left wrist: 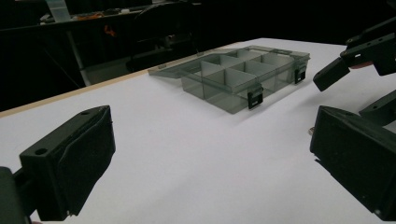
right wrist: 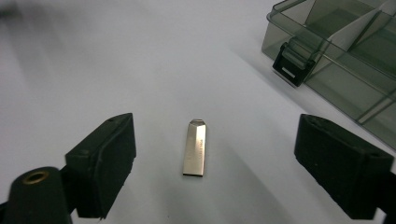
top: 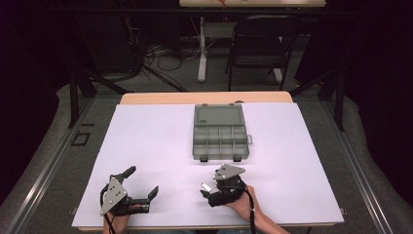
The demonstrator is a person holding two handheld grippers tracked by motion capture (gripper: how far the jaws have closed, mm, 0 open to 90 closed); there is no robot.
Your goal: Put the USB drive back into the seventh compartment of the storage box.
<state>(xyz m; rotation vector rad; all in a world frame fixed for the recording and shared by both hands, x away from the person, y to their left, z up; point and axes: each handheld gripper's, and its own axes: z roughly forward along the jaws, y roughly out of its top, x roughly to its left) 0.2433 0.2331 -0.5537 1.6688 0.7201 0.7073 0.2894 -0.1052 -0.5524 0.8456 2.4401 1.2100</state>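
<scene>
Organizer box (right wrist: 345, 51) cropped beyond metal stick (right wrist: 194, 148)

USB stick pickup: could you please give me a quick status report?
Right gripper open, straddling the USB stick flat on the table. Left gripper open, empty. Organizer box open beyond; nothing in the way.

Bare tabletop (top: 146, 141) lies open along the left, right and near edges. The open compartment box (top: 220, 131), near the far edge's middle, blocks that stretch. A small metal stick (right wrist: 194, 147) lies flat between the right gripper (right wrist: 219, 172)'s spread jaws.
</scene>
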